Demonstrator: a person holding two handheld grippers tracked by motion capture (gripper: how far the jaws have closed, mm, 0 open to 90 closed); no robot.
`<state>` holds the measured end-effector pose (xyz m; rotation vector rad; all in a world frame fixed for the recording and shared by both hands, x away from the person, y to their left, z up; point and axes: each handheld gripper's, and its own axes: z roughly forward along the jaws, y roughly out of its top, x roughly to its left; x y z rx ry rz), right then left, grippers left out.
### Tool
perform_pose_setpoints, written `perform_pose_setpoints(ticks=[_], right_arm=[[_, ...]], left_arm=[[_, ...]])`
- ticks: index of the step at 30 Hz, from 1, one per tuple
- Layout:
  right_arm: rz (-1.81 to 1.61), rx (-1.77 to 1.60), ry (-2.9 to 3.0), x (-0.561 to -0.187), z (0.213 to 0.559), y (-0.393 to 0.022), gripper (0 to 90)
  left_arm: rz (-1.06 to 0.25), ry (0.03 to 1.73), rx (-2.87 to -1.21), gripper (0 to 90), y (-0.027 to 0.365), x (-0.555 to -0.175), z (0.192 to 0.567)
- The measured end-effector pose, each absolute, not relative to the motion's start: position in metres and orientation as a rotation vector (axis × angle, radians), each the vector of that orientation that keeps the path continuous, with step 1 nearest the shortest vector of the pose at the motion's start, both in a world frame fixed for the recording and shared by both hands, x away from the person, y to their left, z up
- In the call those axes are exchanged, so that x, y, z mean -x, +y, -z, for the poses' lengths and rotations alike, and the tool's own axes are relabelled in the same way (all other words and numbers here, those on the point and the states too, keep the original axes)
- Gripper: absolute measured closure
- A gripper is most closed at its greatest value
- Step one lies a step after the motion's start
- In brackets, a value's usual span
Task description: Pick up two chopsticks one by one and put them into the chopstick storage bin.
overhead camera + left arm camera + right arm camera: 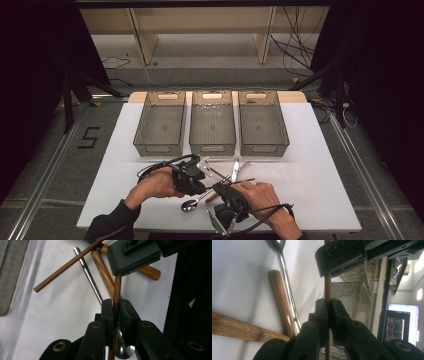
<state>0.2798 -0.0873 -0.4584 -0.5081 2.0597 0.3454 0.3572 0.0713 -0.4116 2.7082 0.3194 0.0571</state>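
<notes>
I'm clamping one chopstick (115,302) with both grippers: left gripper (115,308) and right gripper (327,308) pinching it, its length running straight between them, beside the spoon (192,204).

Left tongs (115,312): both black jaws pressed against a thin brown wooden stick (116,293), which runs up from between them to the other tongs (135,257), whose grey-black jaw covers its far end. Landmark is this stick. Just left of it, a thicker wooden handle (103,271) slants up. Further left, a steel spoon handle (88,275); its bowl (123,351) shows below the jaws. A second thin stick (65,266) crosses diagonally upper left. White counter (50,322) underneath.
</notes>
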Motion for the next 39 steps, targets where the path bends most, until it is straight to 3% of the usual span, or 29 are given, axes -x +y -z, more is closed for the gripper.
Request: perform_pose_setpoints(ticks=[4, 6, 7, 11, 16, 18, 28, 39], right_arm=[[-0.363, 0.484, 2.066, -0.281, 0.458, -0.088, 82.2], [-0.361, 0.461, 2.078, -0.281, 0.456, -0.090, 69.7], [-0.361, 0.461, 2.078, -0.281, 0.456, -0.090, 69.7], [-0.496, 0.292, 2.143, -0.285, 0.445, -0.101, 51.5], [-0.619, 0.110, 2.209, -0.289, 0.437, -0.117, 41.2], [-0.738, -0.120, 2.235, -0.290, 0.437, -0.131, 35.0], [-1.171, -0.720, 2.321, -0.310, 0.442, -0.185, 28.6], [-1.314, -0.920, 2.337, -0.319, 0.448, -0.201, 28.0]], left_arm=[[-0.065, 0.302, -2.715, 84.1, 0.072, -0.356, 0.411], [-0.083, 0.319, -2.704, 84.5, 0.074, -0.355, 0.411], [-0.083, 0.330, -2.697, 84.5, 0.076, -0.354, 0.411], [-0.110, 0.415, -2.661, 84.6, 0.086, -0.356, 0.409], [-0.149, 0.548, -2.594, 84.5, 0.104, -0.365, 0.405], [-0.161, 0.594, -2.562, 84.6, 0.111, -0.368, 0.402], [-0.240, 0.818, -2.358, 84.5, 0.144, -0.393, 0.384], [-0.279, 0.969, -2.221, 84.5, 0.173, -0.424, 0.364]])
